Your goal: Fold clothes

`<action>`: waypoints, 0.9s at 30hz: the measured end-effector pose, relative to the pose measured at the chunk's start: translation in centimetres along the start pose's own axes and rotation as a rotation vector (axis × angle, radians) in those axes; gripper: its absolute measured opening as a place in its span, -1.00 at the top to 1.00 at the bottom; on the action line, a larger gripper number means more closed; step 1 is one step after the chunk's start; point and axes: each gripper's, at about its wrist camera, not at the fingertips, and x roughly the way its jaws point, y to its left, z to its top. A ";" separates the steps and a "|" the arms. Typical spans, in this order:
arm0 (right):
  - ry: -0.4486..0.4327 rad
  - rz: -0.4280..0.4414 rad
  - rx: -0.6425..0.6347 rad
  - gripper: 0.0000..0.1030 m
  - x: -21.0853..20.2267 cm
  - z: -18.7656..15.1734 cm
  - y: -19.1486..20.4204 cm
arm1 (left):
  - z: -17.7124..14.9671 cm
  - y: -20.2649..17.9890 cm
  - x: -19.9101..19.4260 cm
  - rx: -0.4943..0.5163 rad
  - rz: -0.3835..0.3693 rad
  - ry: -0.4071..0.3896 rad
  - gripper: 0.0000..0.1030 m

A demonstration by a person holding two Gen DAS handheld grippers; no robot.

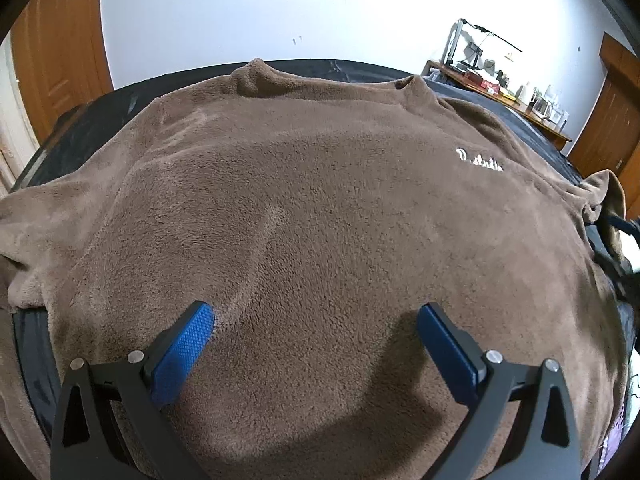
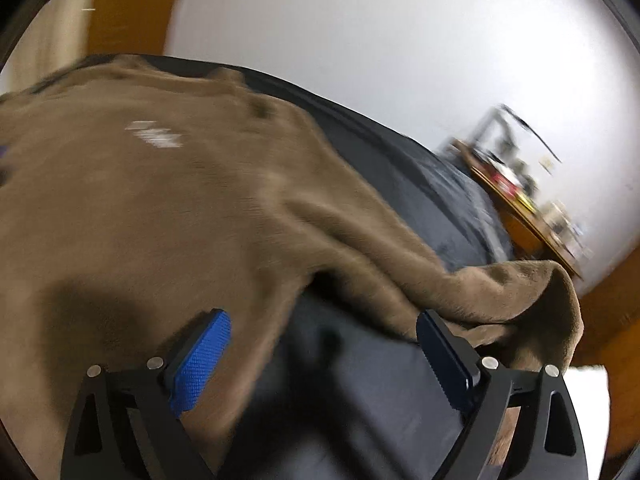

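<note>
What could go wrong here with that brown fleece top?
The sleeve trails past the bed's edge; its weight may drag the top askew. Both the left gripper and the right gripper are open and hold nothing, so a grab into thick pile may take two layers.

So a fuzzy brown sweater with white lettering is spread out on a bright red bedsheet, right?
Not red. Both wrist views show the brown sweater with white lettering spread on a dark navy bedsheet; the rest is right.
</note>
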 end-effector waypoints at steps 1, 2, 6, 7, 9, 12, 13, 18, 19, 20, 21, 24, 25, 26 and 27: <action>-0.018 0.039 -0.035 -0.84 -1.4 -0.6 0.8 | -0.1 0.1 -0.1 -0.001 -0.002 -0.001 -0.99; -0.035 0.081 -0.075 -0.84 -2.8 -1.4 1.6 | -0.1 0.1 -0.1 -0.002 -0.003 -0.001 -0.99; -0.038 0.196 -0.212 -0.84 -6.3 -4.6 4.2 | -0.2 0.3 -0.3 -0.007 -0.013 -0.003 -0.99; -0.032 0.208 -0.231 -0.84 -6.7 -5.3 4.7 | -0.2 0.3 -0.3 -0.008 -0.018 -0.004 -0.99; -0.021 0.224 -0.253 -0.84 -7.1 -6.7 5.2 | -0.2 0.5 -0.4 -0.011 -0.027 -0.005 -0.99; 0.006 0.246 -0.219 -0.84 -7.4 -8.2 4.8 | -0.5 0.7 -0.8 -0.012 -0.046 -0.007 -0.99; 0.015 0.250 -0.193 -0.84 -7.4 -8.5 4.3 | -0.7 0.8 -0.9 -0.012 -0.052 -0.007 -0.99; 0.034 0.260 -0.102 -0.84 -6.9 -9.6 2.5 | -1.0 1.2 -1.3 0.006 -0.063 0.001 -0.99; 0.031 0.258 -0.099 -0.84 -7.0 -9.7 2.6 | -1.1 1.2 -1.4 0.012 -0.062 0.003 -0.99; 0.027 0.257 -0.100 -0.84 -7.0 -9.7 2.7 | -1.1 1.2 -1.4 0.016 -0.064 0.004 -0.99; 0.022 0.257 -0.101 -0.84 -7.0 -9.7 2.7 | -1.1 1.2 -1.4 0.020 -0.066 0.006 -0.99; 0.037 0.278 -0.089 -0.85 -6.6 -9.2 2.2 | -0.8 1.0 -1.3 0.038 -0.057 0.029 -0.99; 0.047 0.285 -0.089 -0.85 -6.5 -8.7 2.0 | -0.6 0.8 -1.2 0.047 -0.047 0.046 -0.99; 0.045 0.282 -0.093 -0.85 -6.4 -8.2 1.9 | -0.2 0.5 -1.0 0.056 -0.033 0.072 -0.99; 0.032 0.267 -0.098 -0.85 -6.7 -7.5 1.8 | 0.3 0.2 -0.7 0.057 -0.018 0.098 -0.99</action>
